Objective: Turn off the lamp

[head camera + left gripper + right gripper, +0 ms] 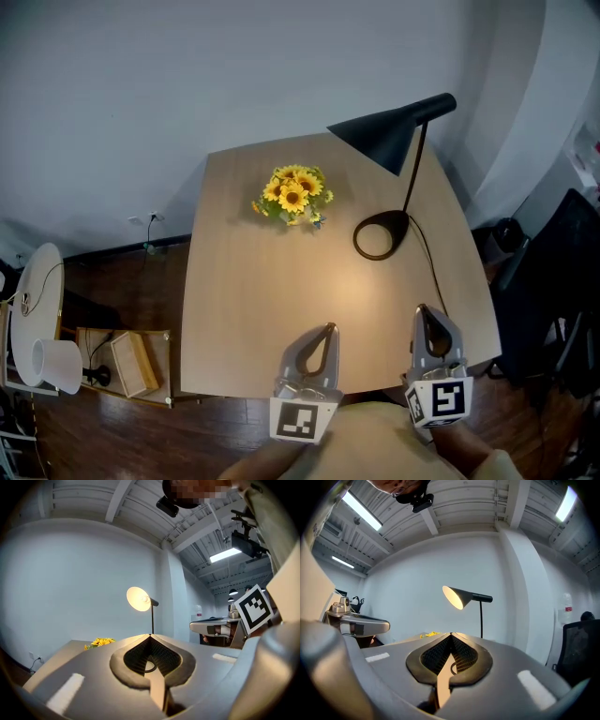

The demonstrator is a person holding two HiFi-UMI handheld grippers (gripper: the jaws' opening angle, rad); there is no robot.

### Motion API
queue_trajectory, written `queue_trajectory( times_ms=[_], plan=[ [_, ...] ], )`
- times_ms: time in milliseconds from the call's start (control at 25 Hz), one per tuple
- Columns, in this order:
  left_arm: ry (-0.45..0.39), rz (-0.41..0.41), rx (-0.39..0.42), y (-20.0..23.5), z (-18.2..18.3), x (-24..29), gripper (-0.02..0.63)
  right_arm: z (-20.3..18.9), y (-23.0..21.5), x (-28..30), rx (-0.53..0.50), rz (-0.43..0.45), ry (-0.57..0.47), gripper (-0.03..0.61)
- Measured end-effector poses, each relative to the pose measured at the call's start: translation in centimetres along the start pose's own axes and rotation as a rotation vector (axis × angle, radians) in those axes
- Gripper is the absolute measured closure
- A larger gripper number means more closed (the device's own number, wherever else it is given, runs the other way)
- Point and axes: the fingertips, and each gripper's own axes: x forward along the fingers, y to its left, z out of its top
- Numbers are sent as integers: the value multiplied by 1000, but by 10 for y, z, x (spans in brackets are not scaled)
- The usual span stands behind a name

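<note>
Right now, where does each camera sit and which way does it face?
Head view: on the person's head, looking steeply down at table, lamp and sunflowers; left gripper and right gripper show below.
Left gripper view: on the left gripper, looking along its shut jaws toward the lit lamp; right gripper at right.
Right gripper view: on the right gripper, along its shut jaws toward the lamp; left gripper at left.
All three share lamp and sunflowers.

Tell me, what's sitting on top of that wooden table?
A lit black lamp with a ring base, and a bunch of sunflowers. The lamp's shade covers the table corner beneath it, and the blooms hide whatever holds them.
</note>
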Motion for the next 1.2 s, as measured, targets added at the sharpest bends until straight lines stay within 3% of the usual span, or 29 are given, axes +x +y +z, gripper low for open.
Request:
queue_trajectory(
  times_ms=[440, 720, 1200],
  plan=[
    [52, 84, -11, -16, -28, 87, 624, -27, -59, 74, -5, 128, 29, 578],
    [66, 121, -10, -15, -42, 130, 624, -49, -93, 128, -16, 151, 53, 578],
    [116, 133, 127, 2, -69, 182, 624, -115, -131, 224, -29, 145, 135, 580]
  ],
)
